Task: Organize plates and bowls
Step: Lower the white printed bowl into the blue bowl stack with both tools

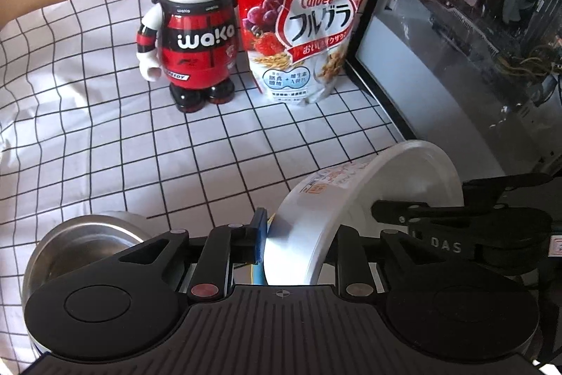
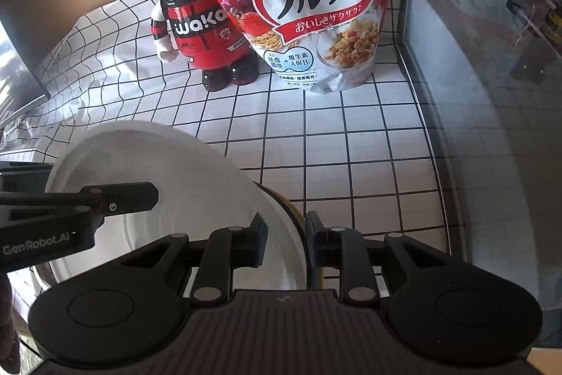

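White bowl [image 2: 182,185] sits just left of the steel bowl [image 1: 87,245]; both claws, left claw [image 1: 298,241] and right claw [image 2: 286,241], grasp its rim. Lower it level before letting go.

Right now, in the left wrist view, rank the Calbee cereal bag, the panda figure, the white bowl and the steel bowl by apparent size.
1. Calbee cereal bag
2. panda figure
3. white bowl, though nearness to the camera inflates it
4. steel bowl, partly hidden behind the gripper, so unsure
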Demonstrator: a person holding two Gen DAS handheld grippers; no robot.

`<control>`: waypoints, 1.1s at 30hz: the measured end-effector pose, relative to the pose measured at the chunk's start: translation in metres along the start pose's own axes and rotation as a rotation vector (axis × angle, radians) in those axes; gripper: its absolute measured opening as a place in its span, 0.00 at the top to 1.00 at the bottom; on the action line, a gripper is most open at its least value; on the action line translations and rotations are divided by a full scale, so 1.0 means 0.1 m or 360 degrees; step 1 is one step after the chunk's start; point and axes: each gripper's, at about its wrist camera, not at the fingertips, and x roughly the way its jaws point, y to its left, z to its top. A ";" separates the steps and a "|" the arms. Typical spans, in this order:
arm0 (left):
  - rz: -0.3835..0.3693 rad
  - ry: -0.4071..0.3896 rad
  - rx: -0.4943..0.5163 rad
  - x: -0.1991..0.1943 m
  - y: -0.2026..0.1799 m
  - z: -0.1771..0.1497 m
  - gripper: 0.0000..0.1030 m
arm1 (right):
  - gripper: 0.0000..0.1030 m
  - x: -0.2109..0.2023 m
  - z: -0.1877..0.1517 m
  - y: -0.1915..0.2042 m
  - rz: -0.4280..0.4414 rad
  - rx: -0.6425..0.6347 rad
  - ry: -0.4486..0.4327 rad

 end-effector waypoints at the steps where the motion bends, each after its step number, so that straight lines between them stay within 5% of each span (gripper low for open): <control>1: 0.0002 0.0004 0.0004 0.00 -0.01 -0.01 0.77 | 0.78 -0.01 -0.01 -0.01 0.0000 0.0003 0.0001; 17: -0.0002 -0.0005 0.0005 -0.10 0.05 -0.18 0.78 | 0.78 -0.26 -0.17 -0.04 0.0060 0.0068 0.0011; 24: -0.0107 0.0081 -0.0090 -0.15 0.11 -0.30 0.79 | 0.75 -0.27 -0.31 0.02 0.0095 0.0112 0.0067; 33: -0.0226 0.0165 -0.0249 -0.30 0.20 -0.24 0.79 | 0.75 -0.60 -0.18 0.08 0.0162 0.0059 -0.0049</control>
